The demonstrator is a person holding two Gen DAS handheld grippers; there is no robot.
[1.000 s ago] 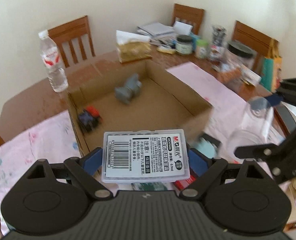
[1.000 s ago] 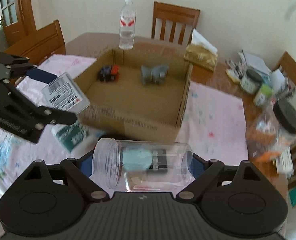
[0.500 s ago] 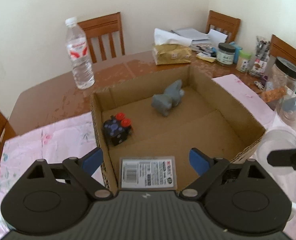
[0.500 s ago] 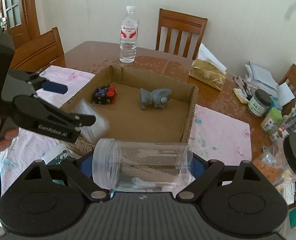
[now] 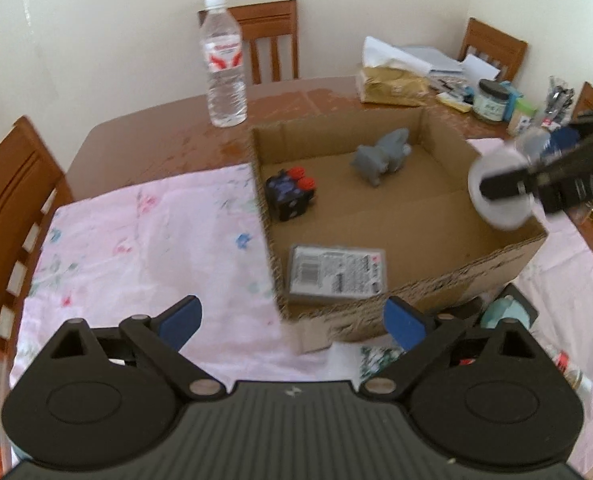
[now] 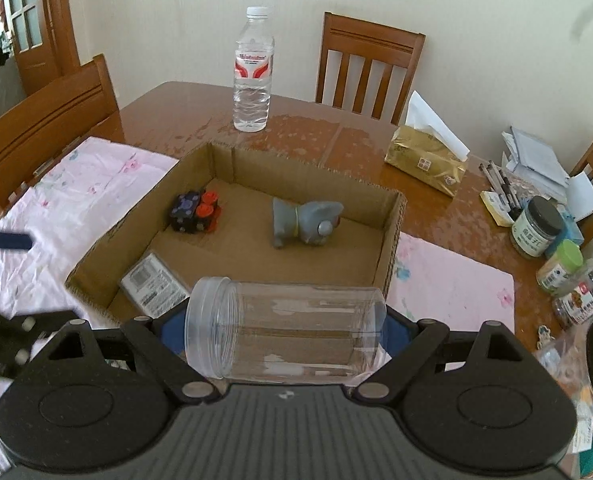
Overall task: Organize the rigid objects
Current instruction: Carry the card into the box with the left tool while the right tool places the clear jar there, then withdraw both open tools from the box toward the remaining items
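The left claw (image 5: 292, 320), its jaws just opening, holds nothing, while the right claw (image 6: 284, 332) grips a clear plastic jar (image 6: 286, 332) at lower centre, above the cardboard box (image 6: 392, 240).

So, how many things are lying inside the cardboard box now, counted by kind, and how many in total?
Flat plastic case with a barcode label: 1
Black cube toy with red buttons: 1
Grey toy figure: 1
Total inside the cardboard box: 3
The clear jar, held in the right claw, is not in the box and is not counted.
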